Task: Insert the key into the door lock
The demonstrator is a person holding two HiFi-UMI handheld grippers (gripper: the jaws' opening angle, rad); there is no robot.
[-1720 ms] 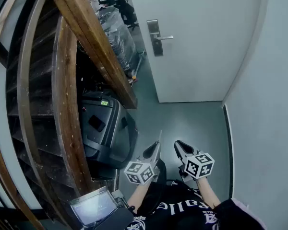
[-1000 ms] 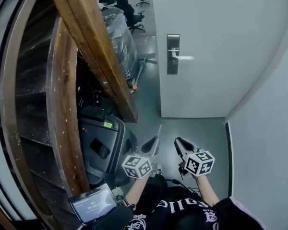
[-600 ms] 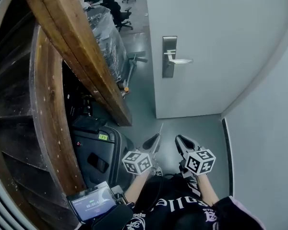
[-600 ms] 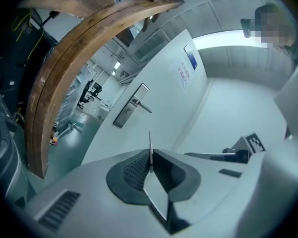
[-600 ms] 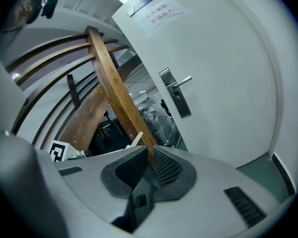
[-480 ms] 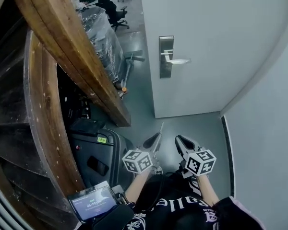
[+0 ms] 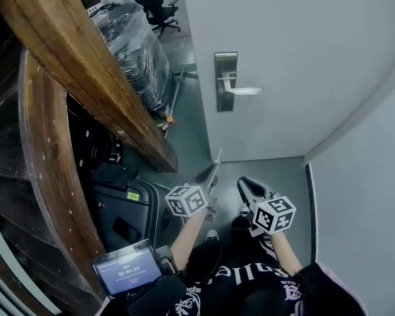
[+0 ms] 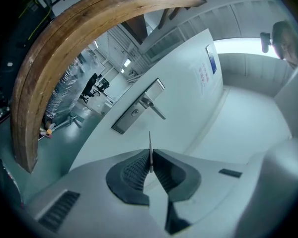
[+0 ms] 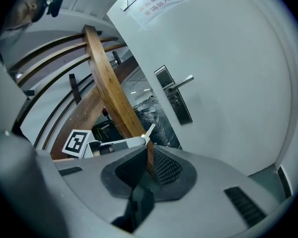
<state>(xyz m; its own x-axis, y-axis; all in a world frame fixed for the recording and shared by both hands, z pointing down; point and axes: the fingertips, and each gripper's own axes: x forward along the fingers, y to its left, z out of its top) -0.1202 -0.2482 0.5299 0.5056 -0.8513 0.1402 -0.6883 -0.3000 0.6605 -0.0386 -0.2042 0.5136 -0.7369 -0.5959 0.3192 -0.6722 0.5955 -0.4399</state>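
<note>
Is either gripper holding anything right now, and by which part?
The left gripper pinches the key by its rear end, its thin blade sticking out ahead of the jaws. The right gripper is shut and holds nothing.

Both forearms reach forward side by side. The left gripper (image 7: 209, 174) is raised and tilted upward, its jaws closed on a thin key (image 8: 150, 147) that sticks out past the tips. The right gripper (image 7: 245, 185) sits just beside it, slightly lower, jaws drawn together and holding nothing.

Head view steeply down; gripper views forward; all share door lock (image 7: 225, 71).
</note>
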